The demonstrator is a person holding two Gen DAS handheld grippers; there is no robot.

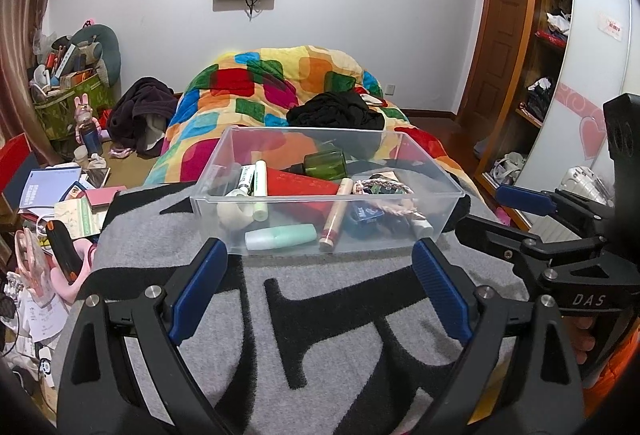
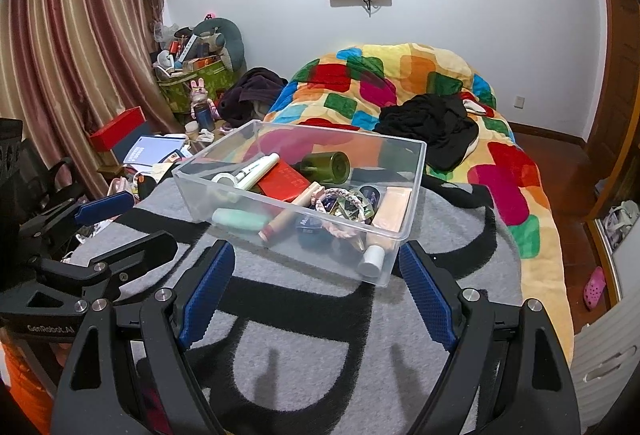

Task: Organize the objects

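Note:
A clear plastic box point(image 1: 448, 213) point(image 2: 418, 171) stands on a grey and black blanket point(image 1: 248, 319) point(image 2: 316, 335) on the bed. In it lie a mint tube point(image 1: 280, 236) point(image 2: 240, 219), a green jar point(image 1: 325, 163) point(image 2: 326, 167), a red card point(image 1: 304, 185) point(image 2: 282, 179), white markers point(image 1: 260, 187), a pink braided band point(image 1: 384, 187) point(image 2: 340, 195) and a peach tube point(image 2: 390, 219). My left gripper point(image 1: 320, 255) is open and empty just short of the box. My right gripper point(image 2: 314, 259) is open and empty, also just short of it.
A colourful quilt point(image 1: 280, 83) point(image 2: 400, 75) with black clothing point(image 1: 336, 111) point(image 2: 432, 123) lies behind the box. A cluttered side table with books point(image 1: 52, 183) point(image 2: 154, 151) is at left. A wooden shelf point(image 1: 540, 75) stands at right. Curtains point(image 2: 80, 55) hang left.

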